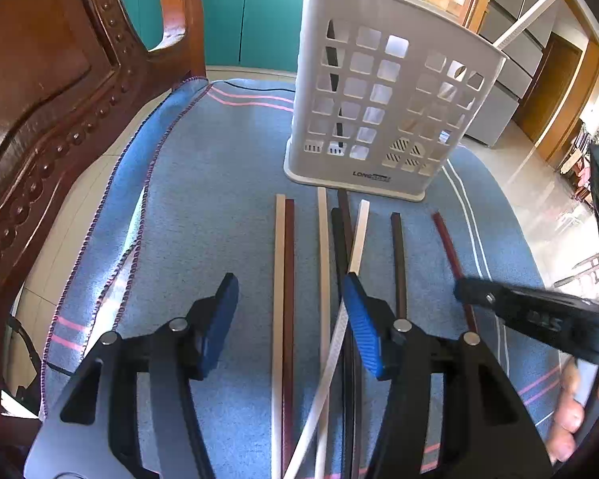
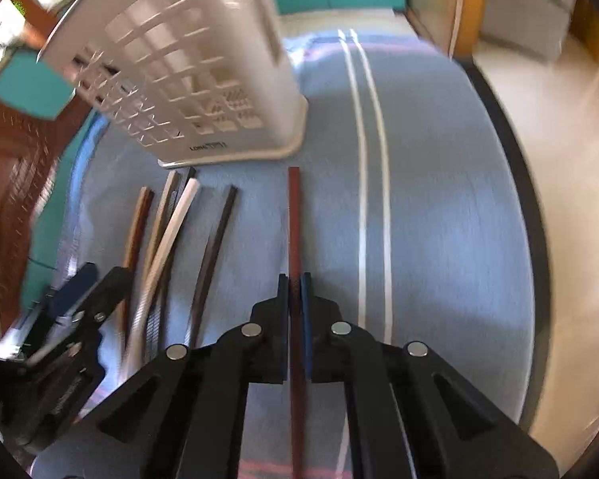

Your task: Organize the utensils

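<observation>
Several chopsticks lie side by side on a blue towel (image 1: 203, 219) in front of a white perforated utensil holder (image 1: 383, 92) (image 2: 187, 60). My left gripper (image 1: 290, 283) hangs open low over them. A cream chopstick (image 1: 278, 271) and a dark red one (image 1: 289, 271) lie between its fingers, and its right fingertip (image 1: 355, 291) is over a white chopstick (image 1: 361, 231) and a black one. My right gripper (image 2: 294, 279) is shut on the rightmost dark red chopstick (image 2: 294, 219) (image 1: 447, 239). A black stick and a white stick stand in the holder.
A carved wooden chair (image 1: 40, 80) rises close on the left. Teal cabinets (image 1: 259, 12) stand behind the holder. The towel's right edge drops to a pale tiled floor (image 2: 559, 159). A person's fingers (image 1: 567, 415) show at the lower right.
</observation>
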`<act>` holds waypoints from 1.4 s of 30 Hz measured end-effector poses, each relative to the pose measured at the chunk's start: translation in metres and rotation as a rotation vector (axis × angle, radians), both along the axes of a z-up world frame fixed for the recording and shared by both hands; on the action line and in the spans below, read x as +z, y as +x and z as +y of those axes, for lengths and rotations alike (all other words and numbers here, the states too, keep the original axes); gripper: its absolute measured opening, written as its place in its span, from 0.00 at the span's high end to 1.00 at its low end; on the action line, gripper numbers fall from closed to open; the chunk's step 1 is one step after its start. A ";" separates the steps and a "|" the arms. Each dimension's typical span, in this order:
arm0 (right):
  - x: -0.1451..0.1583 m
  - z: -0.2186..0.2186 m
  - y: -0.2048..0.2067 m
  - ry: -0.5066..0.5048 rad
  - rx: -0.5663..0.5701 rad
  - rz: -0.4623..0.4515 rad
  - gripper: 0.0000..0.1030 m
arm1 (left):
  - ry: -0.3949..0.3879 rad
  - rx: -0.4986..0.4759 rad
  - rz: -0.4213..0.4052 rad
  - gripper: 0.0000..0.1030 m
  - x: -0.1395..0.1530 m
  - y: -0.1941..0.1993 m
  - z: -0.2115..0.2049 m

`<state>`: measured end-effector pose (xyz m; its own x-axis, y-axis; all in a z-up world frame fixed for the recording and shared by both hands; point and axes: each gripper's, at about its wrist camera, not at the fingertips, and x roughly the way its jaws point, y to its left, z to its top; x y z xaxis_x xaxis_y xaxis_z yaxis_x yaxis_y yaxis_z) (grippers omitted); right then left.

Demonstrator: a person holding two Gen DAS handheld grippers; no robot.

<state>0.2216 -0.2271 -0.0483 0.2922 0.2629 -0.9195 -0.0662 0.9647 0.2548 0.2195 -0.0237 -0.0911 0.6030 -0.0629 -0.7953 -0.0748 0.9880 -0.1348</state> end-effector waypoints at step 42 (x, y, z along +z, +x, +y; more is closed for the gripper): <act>0.000 -0.006 -0.017 0.053 -0.053 -0.096 0.66 | -0.162 -0.014 0.068 0.88 -0.004 0.007 0.031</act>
